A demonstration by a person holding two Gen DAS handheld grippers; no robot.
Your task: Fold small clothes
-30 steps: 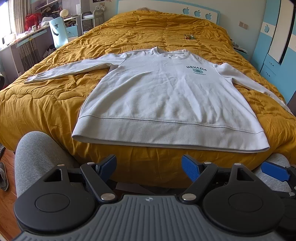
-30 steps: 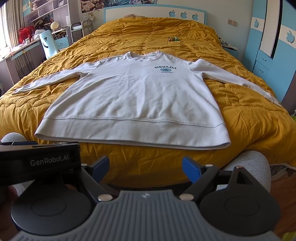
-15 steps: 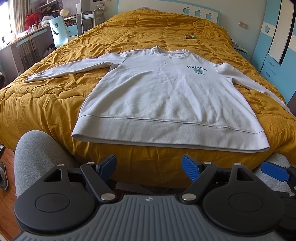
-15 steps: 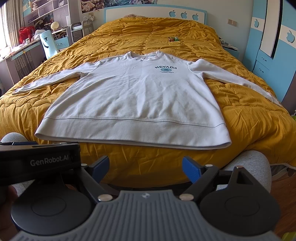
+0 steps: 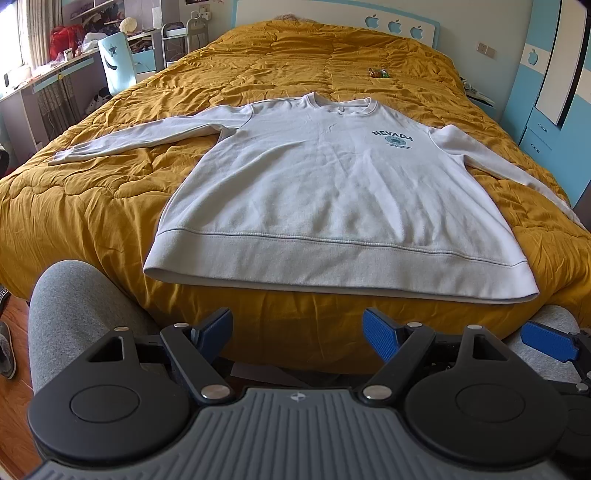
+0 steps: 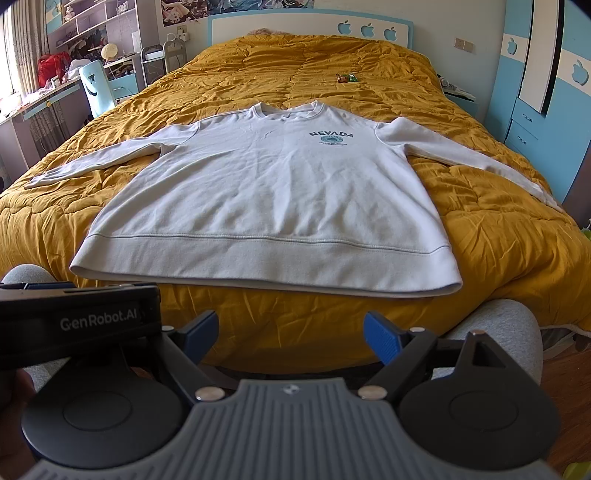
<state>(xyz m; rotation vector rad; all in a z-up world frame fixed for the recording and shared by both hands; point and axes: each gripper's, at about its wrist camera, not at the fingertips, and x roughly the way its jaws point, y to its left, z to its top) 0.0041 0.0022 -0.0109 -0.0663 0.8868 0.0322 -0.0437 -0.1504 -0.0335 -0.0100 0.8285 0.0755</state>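
**Left wrist view: both tools parked short of the bed, sweatshirt laid out and untouched**

Left wrist view shows the left gripper (image 5: 297, 330) with its blue fingers (image 5: 380, 334) spread wide and nothing between them; the right gripper (image 6: 290, 332) is likewise released and empty in its own view. Both hang low, over the person's grey-clad knees (image 5: 74, 306), just short of the bed's near edge, probably a rest pose before the first reach.

Directly ahead of the fingers lies the white sweatshirt (image 5: 332, 195), front up, its hem (image 5: 332, 266) nearest and running along the edge of the yellow quilt (image 5: 92, 206). Beyond, the collar points away toward the headboard (image 6: 310, 22). The sleeves are stretched out to either side, the left sleeve (image 5: 140, 140) ahead-left, the right sleeve (image 6: 461, 155) ahead-right. This flat spread seems meant to make sleeves and hem easy to pinch. Folding has not begun.
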